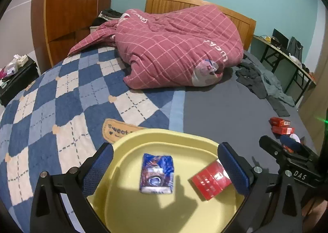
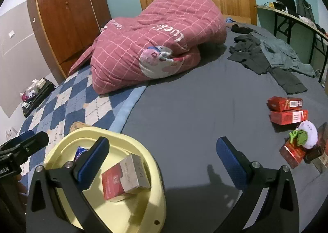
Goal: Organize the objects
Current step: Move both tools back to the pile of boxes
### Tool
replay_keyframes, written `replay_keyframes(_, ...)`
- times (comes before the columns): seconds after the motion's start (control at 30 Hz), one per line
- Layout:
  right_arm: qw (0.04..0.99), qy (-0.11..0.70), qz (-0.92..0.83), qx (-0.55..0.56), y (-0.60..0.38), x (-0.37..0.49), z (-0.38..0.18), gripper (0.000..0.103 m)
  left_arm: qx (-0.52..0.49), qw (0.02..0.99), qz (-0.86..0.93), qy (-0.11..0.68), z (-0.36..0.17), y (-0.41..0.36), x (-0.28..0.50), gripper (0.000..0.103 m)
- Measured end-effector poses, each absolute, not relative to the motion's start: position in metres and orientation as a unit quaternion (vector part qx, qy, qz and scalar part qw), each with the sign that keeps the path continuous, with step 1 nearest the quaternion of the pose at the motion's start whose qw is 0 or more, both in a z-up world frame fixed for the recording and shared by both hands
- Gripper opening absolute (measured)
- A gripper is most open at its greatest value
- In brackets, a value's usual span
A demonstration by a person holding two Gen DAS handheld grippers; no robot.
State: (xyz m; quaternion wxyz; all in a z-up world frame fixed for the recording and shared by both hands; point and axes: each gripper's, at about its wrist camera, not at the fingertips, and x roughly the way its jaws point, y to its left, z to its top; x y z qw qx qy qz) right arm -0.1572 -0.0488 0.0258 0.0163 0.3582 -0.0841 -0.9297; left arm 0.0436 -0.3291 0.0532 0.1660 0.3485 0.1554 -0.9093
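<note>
Yellow tray (image 1: 164,136) sits on the bed (image 2: 194,110), holding a blue pack (image 1: 156,173) and a red box (image 1: 209,181); near rim cut off. Left hand-held gripper (image 1: 166,171) spread wide over it, empty. Right hand-held gripper (image 2: 162,163) wide, empty; its finger hides most of the blue pack. More red boxes (image 2: 287,110) lie well apart, some cut off at the frame edge.
</note>
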Motion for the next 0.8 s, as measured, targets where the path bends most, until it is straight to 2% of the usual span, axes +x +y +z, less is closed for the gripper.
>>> replay_keyframes(0.4,-0.015,-0.086,-0.928,0.362,0.007,-0.127,0.032,0.103,0.361,0.130,-0.912,0.146,0.057,-0.270,0.021,0.103)
replay_keyframes(0.8,-0.108,-0.121,-0.913,0.373,0.158,-0.046,0.014,0.103,0.395,0.038,-0.912,0.101,0.032,-0.155,-0.039,0.103)
